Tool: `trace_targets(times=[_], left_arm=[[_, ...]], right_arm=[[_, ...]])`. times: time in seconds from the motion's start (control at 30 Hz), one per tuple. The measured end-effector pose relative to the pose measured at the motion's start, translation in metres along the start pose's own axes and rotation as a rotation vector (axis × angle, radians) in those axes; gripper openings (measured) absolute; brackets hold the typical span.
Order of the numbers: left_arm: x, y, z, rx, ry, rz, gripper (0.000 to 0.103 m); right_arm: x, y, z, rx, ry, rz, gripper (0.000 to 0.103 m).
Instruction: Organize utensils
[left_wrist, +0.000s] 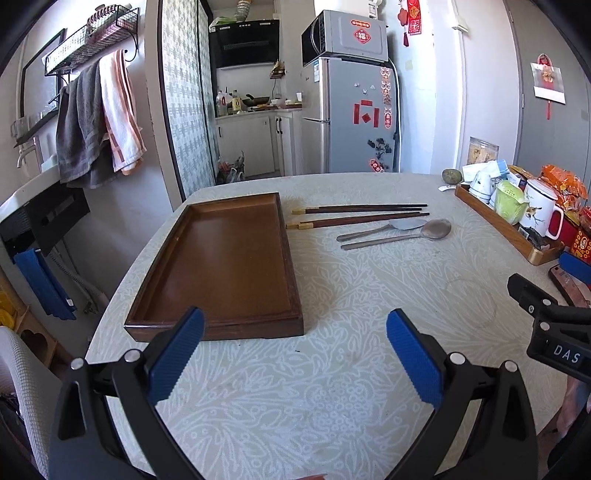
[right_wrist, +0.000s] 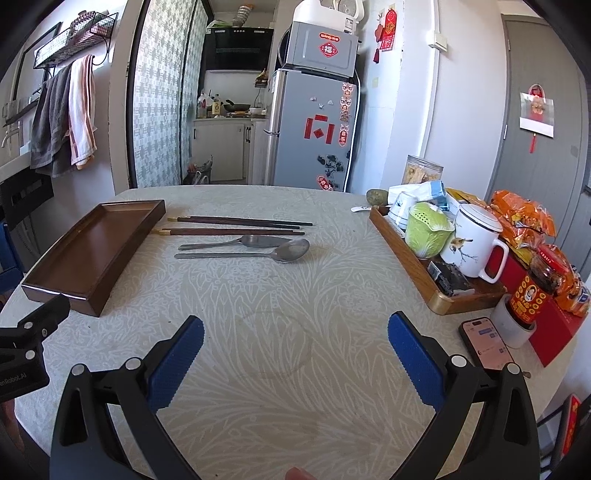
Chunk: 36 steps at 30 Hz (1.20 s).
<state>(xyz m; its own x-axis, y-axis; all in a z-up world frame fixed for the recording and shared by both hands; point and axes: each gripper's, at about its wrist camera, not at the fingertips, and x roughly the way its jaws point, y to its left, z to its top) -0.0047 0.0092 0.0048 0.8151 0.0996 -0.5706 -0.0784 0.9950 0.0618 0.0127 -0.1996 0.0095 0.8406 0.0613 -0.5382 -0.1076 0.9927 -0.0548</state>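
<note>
My left gripper (left_wrist: 295, 328) hangs spread wide and empty over the table's (left_wrist: 351, 369) near edge, just short of the brown wooden tray (left_wrist: 221, 258). My right gripper (right_wrist: 295, 328) gapes too, holding nothing. Past the tray's right rim, toward the far edge, lie two pairs of dark chopsticks (right_wrist: 240, 226), then a flat-bladed server (right_wrist: 236, 242) and a steel spoon (right_wrist: 258, 254), side by side.

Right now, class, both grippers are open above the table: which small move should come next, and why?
Probably move the right gripper forward to the spoon, the nearest utensil; the brown tray is empty and both jaws stand open, holding nothing.
</note>
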Motion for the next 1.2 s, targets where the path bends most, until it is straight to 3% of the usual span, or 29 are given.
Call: trace_targets(times=[0.1, 0.23, 0.3, 0.53, 0.63, 0.73, 0.83, 0.9, 0.97, 1.0, 1.07, 1.1, 1.13, 1.17, 1.2], left_arm=[[0.000, 0.003, 0.001, 0.002, 0.000, -0.001, 0.101], [-0.006, 0.002, 0.006, 0.035, -0.059, -0.059, 0.101], [-0.005, 0.000, 0.011, 0.069, -0.039, -0.045, 0.101], [0.001, 0.012, 0.032, 0.067, -0.004, -0.084, 0.101], [0.000, 0.008, 0.046, 0.136, -0.022, -0.090, 0.101], [0.007, -0.001, 0.059, 0.213, -0.017, -0.157, 0.101], [0.019, -0.014, 0.070, 0.282, -0.016, -0.208, 0.100], [0.027, -0.027, 0.074, 0.338, -0.018, -0.249, 0.100], [0.041, -0.042, 0.079, 0.395, -0.011, -0.277, 0.096], [0.049, -0.049, 0.080, 0.424, -0.005, -0.296, 0.087], [0.066, -0.059, 0.081, 0.467, 0.030, -0.328, 0.081], [0.077, -0.064, 0.081, 0.484, 0.052, -0.348, 0.079], [0.088, -0.067, 0.081, 0.497, 0.076, -0.369, 0.076], [0.097, -0.070, 0.082, 0.504, 0.093, -0.389, 0.072], [0.107, -0.072, 0.082, 0.511, 0.110, -0.411, 0.058]], right_arm=[[-0.003, 0.001, 0.000, -0.003, -0.018, 0.005, 0.101], [-0.006, 0.007, 0.001, -0.071, -0.038, 0.005, 0.101], [-0.006, 0.004, 0.004, -0.082, -0.042, -0.001, 0.101], [0.011, -0.030, 0.020, -0.017, 0.038, 0.156, 0.101], [0.016, -0.037, 0.032, -0.061, 0.043, 0.192, 0.101], [0.019, -0.041, 0.048, -0.129, 0.030, 0.267, 0.100], [0.033, -0.044, 0.064, -0.206, 0.033, 0.227, 0.095], [0.051, -0.053, 0.074, -0.188, 0.052, 0.226, 0.095], [0.073, -0.058, 0.082, -0.200, 0.086, 0.230, 0.095], [0.084, -0.059, 0.085, -0.208, 0.105, 0.235, 0.095], [0.110, -0.063, 0.089, -0.198, 0.151, 0.254, 0.094], [0.122, -0.066, 0.091, -0.189, 0.172, 0.277, 0.087], [0.136, -0.069, 0.092, -0.174, 0.200, 0.294, 0.066], [0.151, -0.072, 0.092, -0.152, 0.240, 0.310, 0.059], [0.165, -0.075, 0.092, -0.125, 0.282, 0.341, 0.053]])
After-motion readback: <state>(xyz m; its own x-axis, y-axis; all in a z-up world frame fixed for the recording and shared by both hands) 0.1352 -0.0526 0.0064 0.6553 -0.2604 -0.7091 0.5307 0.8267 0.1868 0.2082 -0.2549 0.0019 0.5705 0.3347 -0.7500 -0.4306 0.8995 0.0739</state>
